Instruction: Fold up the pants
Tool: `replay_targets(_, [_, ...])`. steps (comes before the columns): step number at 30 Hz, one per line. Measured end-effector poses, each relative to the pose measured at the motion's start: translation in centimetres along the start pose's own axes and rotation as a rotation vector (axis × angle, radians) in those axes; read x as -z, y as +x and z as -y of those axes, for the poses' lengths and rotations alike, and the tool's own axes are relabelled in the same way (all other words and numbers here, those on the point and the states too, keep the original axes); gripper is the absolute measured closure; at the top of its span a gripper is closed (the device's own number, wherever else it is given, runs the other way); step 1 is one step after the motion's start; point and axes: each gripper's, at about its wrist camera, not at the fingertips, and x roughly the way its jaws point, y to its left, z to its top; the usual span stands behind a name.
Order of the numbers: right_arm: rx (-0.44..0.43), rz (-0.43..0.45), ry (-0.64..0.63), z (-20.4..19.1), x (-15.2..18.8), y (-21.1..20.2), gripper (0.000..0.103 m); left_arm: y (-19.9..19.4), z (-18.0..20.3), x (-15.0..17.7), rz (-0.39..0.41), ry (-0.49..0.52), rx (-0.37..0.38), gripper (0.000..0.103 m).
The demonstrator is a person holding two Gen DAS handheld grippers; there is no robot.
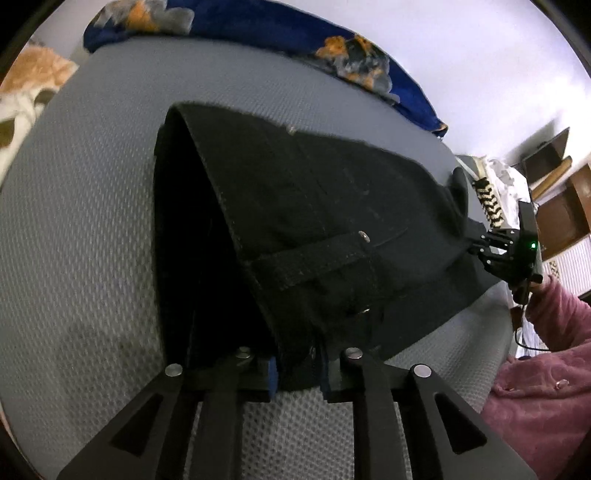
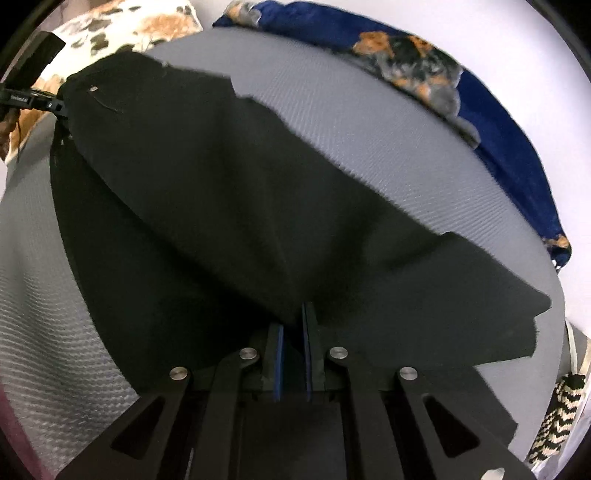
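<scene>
Black pants (image 1: pixel 317 221) hang stretched between my two grippers above a grey mattress (image 1: pixel 92 221). My left gripper (image 1: pixel 297 369) is shut on the waistband end, near a belt loop and rivets. My right gripper (image 2: pixel 294 350) is shut on the cloth's edge at the other side; it also shows in the left wrist view (image 1: pixel 476 240) at the far right. In the right wrist view the pants (image 2: pixel 221 206) drape in a fold, and the left gripper (image 2: pixel 55 105) holds their far left corner. A lower layer lies on the mattress (image 2: pixel 369 122) beneath.
A dark blue blanket (image 2: pixel 498 122) with orange and grey patches lies along the mattress's far edge. A floral pillow (image 2: pixel 129 26) sits at the far left. A striped black and white cloth (image 2: pixel 557 417) hangs at the right edge. The person's pink sleeve (image 1: pixel 546 362) is at the right.
</scene>
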Motion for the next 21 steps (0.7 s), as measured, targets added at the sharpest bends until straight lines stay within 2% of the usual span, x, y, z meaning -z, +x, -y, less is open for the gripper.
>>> replay_targets(4, [-0.005,-0.002,0.020,0.2,0.2,1.0,0.097,-1.1,0.7,0.7,0.016,-0.031,-0.036,0.074])
replay_targets(5, [-0.008,0.000,0.027,0.3,0.2,1.0,0.097,-1.3,0.9,0.8,0.010,-0.035,-0.062,0.059])
replay_targets(6, [-0.011,0.003,0.032,0.4,0.4,1.0,0.097,-1.7,1.1,1.3,-0.001,-0.048,-0.114,0.036])
replay_targets(7, [-0.013,0.006,0.035,0.5,0.4,1.0,0.097,-2.2,1.2,1.7,0.004,-0.061,-0.140,0.028])
replay_targets(8, [-0.015,0.010,0.040,0.5,0.4,1.1,0.097,-2.8,1.2,2.1,0.022,-0.070,-0.150,0.028])
replay_targets(10, [-0.018,0.018,0.047,0.6,0.4,1.0,0.097,-4.2,1.1,2.7,0.061,-0.137,-0.124,0.028])
replay_targets(14, [-0.023,0.042,0.060,0.5,0.9,0.8,0.096,-5.6,1.0,4.1,0.127,-0.365,-0.027,0.028])
replay_targets(19, [-0.036,0.061,0.063,1.0,1.2,0.8,0.096,-3.3,0.7,4.5,0.136,-0.593,0.068,0.033])
replay_targets(21, [-0.039,0.071,0.058,1.3,1.6,0.7,0.096,-2.7,0.3,4.6,0.151,-0.660,0.063,0.033])
